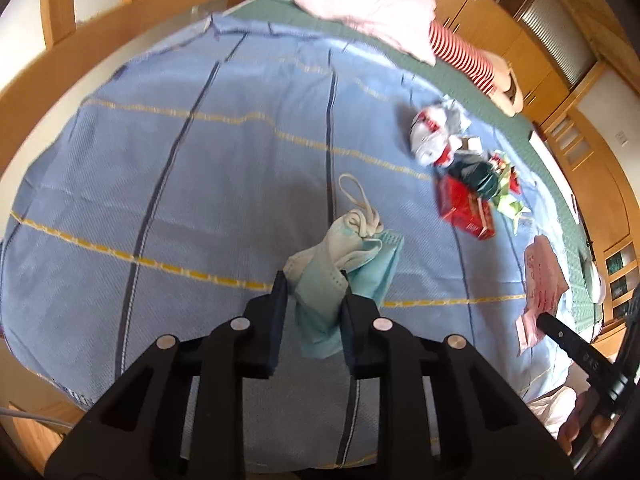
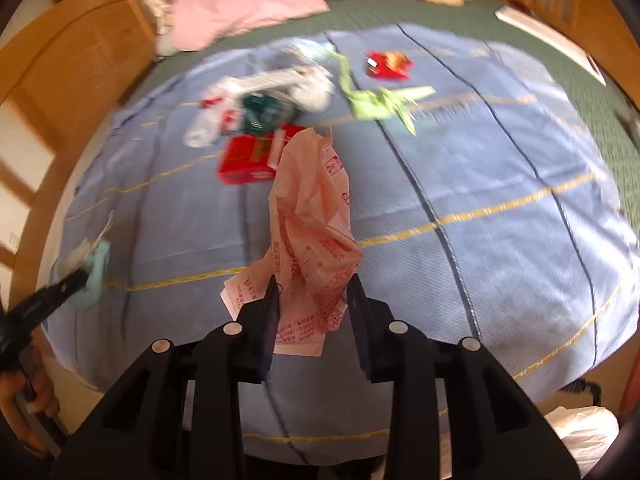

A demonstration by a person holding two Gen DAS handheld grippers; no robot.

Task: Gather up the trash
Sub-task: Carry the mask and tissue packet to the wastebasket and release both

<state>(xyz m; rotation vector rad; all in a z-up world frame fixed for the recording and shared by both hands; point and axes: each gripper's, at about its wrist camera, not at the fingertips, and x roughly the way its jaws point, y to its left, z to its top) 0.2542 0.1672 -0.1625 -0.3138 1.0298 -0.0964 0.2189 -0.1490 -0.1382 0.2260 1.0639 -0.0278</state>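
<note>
Two tools, each pinching one piece of trash above a bed spread with a blue sheet (image 1: 168, 168) lined in navy and yellow.

Left tool (image 1: 314, 300): black jaws drawn in on a crumpled pale-blue surgical mask (image 1: 344, 264) with white ear loops. The mask's long axis runs forward from the jaws, the loops trailing at the far end. Whether it is clear of the sheet cannot be told.

Centre of bed, well apart from both tools: a loose heap of uncollected trash — a white crumpled plastic bag with red print (image 1: 430, 136), a dark green crinkled wrapper (image 1: 478, 178), a flat red carton (image 1: 464, 210), a strip of light green wrapper (image 2: 380, 100) and a small red packet (image 2: 388, 65).

Right tool (image 2: 314, 296): jaws closed on a pink translucent plastic bag with red print (image 2: 316, 216), which stands up and forward from the tool, long axis towards the heap. A white printed slip (image 2: 248, 288) lies under the jaws; whether it is gripped too is unclear.

Nearer hand: the heap lies just beyond the pink bag, so the right hand looks closer; the left reaches it only across the sheet to its right. Both tools being full, unloading likely comes first. A white bag (image 2: 584, 432) sits off the bed's near right edge.
</note>
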